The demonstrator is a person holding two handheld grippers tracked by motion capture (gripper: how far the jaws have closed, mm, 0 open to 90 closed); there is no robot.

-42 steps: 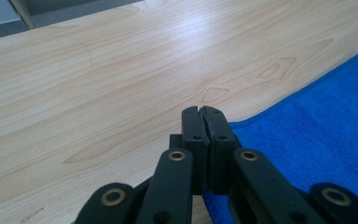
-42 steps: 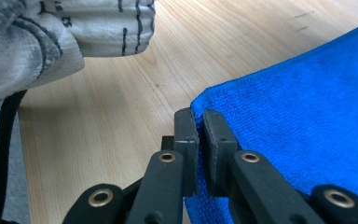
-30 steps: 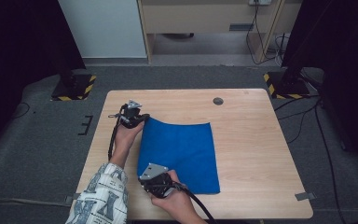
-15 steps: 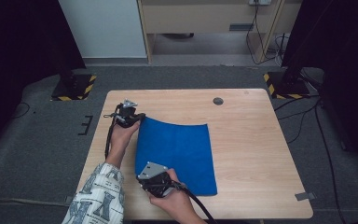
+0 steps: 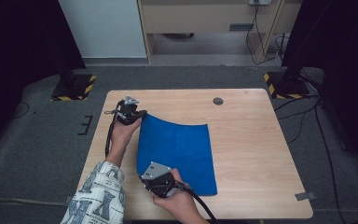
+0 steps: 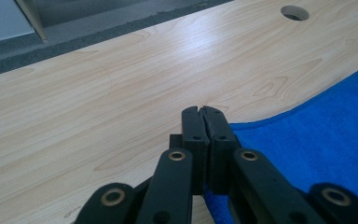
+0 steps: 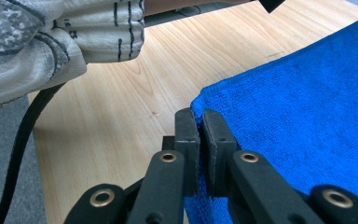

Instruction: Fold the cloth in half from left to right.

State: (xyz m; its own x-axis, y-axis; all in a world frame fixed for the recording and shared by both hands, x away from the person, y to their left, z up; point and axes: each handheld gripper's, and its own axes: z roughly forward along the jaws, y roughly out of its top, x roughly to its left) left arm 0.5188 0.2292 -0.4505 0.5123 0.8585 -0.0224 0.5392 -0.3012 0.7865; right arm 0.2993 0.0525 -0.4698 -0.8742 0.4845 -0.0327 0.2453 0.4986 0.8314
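Both grippers' jaws clamp blue cloth (image 5: 177,151) corners: left gripper (image 6: 204,122), right gripper (image 7: 199,122). Cloth has slid leftward across the surface (image 5: 256,140) since earlier, so likely dragging or repositioning it.

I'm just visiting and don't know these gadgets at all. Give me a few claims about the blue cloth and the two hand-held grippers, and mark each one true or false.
1. The blue cloth lies on the wooden table. True.
2. The left gripper has its jaws wide open above bare wood. False: its jaws are closed on a corner of the cloth.
3. The right gripper pinches the cloth's edge. True.
4. The cloth is red. False: it is blue.
5. A round hole shows in the table's far side. True.
6. The cloth covers that hole. False: the hole lies apart from it, uncovered.
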